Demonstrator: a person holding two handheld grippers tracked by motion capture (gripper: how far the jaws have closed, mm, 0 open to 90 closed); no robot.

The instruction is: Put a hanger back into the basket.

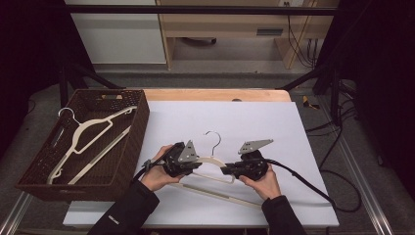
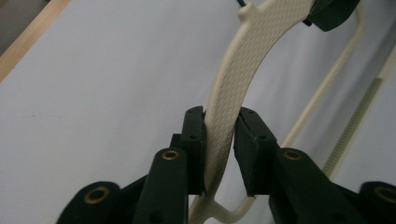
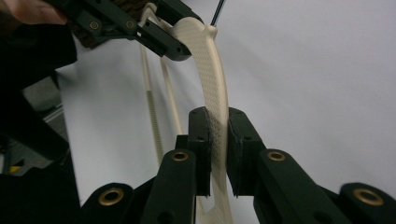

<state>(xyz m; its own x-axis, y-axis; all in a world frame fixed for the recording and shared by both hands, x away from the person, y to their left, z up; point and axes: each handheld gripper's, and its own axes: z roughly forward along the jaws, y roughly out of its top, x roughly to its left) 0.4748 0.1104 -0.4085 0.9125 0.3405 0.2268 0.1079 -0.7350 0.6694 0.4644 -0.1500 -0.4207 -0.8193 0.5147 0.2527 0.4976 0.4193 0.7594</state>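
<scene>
The cream hanger (image 1: 215, 166) is lying at the near middle of the white surface (image 1: 274, 127), between the two hands, with its metal hook (image 1: 214, 137) pointing away from the person. The left tongs (image 1: 195, 165) are gripping its left shoulder; in the left gripper view the black pads are pressing on both sides of the textured cream arm (image 2: 224, 126). The right tongs (image 1: 226, 171) are gripping the right shoulder; in the right gripper view the pads are closing tight on the dotted cream arm (image 3: 215, 126), and the left tongs (image 3: 175, 49) are showing farther off at the top, holding the same hanger near its neck. The hanger's lower bar (image 1: 220, 193) is running slantwise toward the near right. A brown woven basket (image 1: 134, 129) is standing at the left edge of the surface, just beside the left hand (image 1: 156, 171), and a second cream hanger (image 1: 90, 139) is lying inside it. The right hand (image 1: 264, 183) is resting low on the surface. A small pale label on the left sleeve (image 1: 113, 219) is too small to read
</scene>
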